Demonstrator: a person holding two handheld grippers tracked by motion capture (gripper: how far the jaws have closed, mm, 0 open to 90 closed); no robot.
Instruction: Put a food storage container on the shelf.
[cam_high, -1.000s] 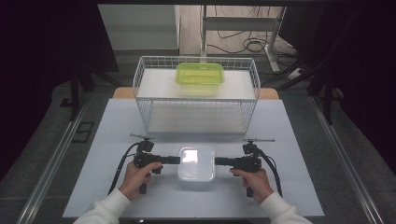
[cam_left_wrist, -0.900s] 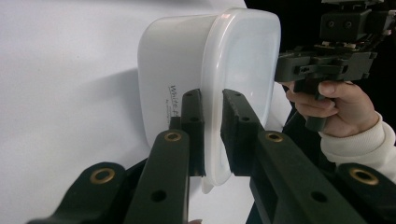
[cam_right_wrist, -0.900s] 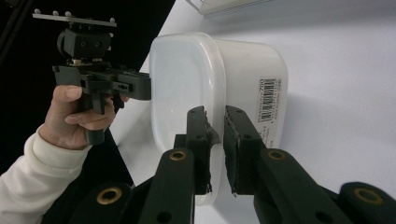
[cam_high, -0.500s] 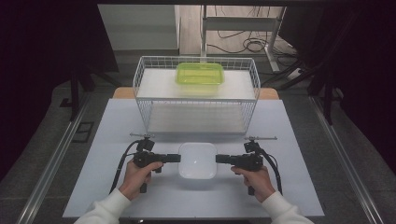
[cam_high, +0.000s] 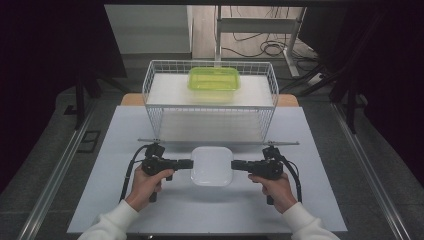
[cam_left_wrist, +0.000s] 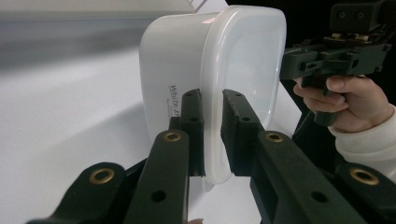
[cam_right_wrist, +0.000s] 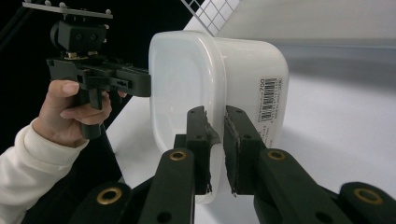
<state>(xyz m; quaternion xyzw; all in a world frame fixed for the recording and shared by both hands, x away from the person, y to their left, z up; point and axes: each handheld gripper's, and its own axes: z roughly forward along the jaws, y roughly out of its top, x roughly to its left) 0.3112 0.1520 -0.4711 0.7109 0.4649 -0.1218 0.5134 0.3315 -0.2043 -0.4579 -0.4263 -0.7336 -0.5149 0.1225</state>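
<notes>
Container: white translucent rounded-rectangular plastic box (cam_high: 212, 165), lid on, sits on white counter (cam_high: 125, 135) just before the white wire basket (cam_high: 210, 102). Glare has left the lid since a second ago. Left claw (cam_high: 188, 163) and right claw (cam_high: 235, 164) pinch opposite rims; lift looks imminent.

White tub (cam_high: 212, 166); lime-green box (cam_high: 213, 79); white wire basket (cam_high: 150, 85); black claws; pale grey table (cam_high: 125, 130).
</notes>
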